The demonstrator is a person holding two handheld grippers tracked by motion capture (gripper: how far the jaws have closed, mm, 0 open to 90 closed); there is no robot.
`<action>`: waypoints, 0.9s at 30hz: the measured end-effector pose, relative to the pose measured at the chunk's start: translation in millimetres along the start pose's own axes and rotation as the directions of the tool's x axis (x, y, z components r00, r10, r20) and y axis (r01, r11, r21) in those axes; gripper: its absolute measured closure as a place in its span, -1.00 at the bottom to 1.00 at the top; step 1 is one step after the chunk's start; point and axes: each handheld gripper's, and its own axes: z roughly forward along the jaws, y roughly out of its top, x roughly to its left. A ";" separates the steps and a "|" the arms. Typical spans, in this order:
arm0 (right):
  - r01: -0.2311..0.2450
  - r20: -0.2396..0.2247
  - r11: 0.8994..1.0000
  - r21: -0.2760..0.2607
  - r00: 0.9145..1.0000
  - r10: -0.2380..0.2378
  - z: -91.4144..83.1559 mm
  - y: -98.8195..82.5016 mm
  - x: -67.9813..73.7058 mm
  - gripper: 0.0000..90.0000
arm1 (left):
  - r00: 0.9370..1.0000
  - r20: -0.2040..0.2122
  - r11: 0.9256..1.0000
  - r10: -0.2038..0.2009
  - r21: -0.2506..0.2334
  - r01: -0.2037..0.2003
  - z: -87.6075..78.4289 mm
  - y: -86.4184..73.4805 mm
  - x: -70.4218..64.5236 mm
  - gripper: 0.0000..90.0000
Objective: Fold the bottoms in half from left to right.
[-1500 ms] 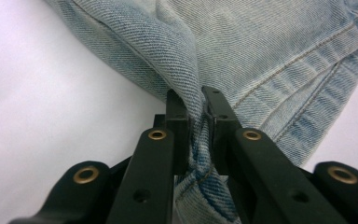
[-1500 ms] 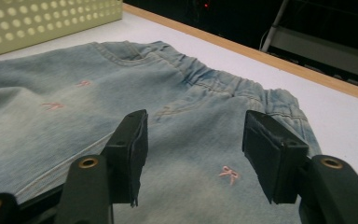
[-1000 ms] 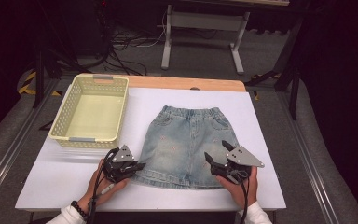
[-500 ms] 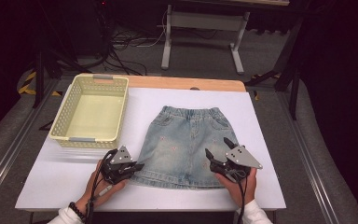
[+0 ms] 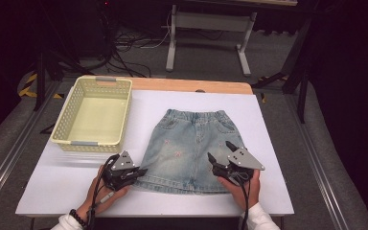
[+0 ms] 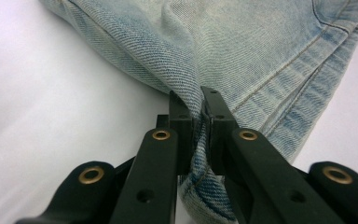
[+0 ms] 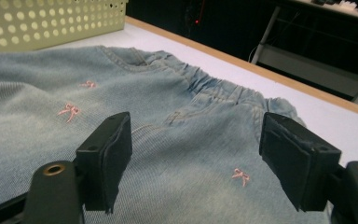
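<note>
Denim skirt [image 5: 191,146] — flat on the white table [image 5: 273,191], waistband far, basket [image 5: 93,115] beside it. Left gripper [image 5: 136,171] clamped on the near hem corner, presumably for folding; right gripper [image 5: 219,149] wide open over the opposite corner — nothing gripped yet

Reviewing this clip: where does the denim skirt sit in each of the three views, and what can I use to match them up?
High view: the denim skirt lies flat at table centre, waistband away from the person.
Left gripper view: it covers the upper picture; the left gripper pinches a fold at its hem corner.
Right gripper view: it spreads across the middle beneath the open right gripper.
Shared landmark: the yellow basket, also at top left of the right gripper view.
</note>
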 end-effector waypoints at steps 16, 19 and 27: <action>0.003 -0.006 0.999 0.034 1.000 -0.003 2.4 -2.4 3.2 -0.42 | 0.999 -0.033 0.999 0.032 -0.025 -0.033 -21.2 -3.2 -7.0 0.89; 0.005 -0.012 0.999 0.044 1.000 -0.004 3.7 -2.8 5.1 -0.42 | 0.999 -0.028 0.999 0.030 -0.029 -0.031 -24.8 -5.5 -7.7 0.89; -0.037 -0.073 0.997 0.068 0.996 0.042 17.0 10.0 12.2 -0.42 | 1.000 0.000 0.998 0.013 -0.055 -0.013 -23.0 -4.4 -11.8 0.89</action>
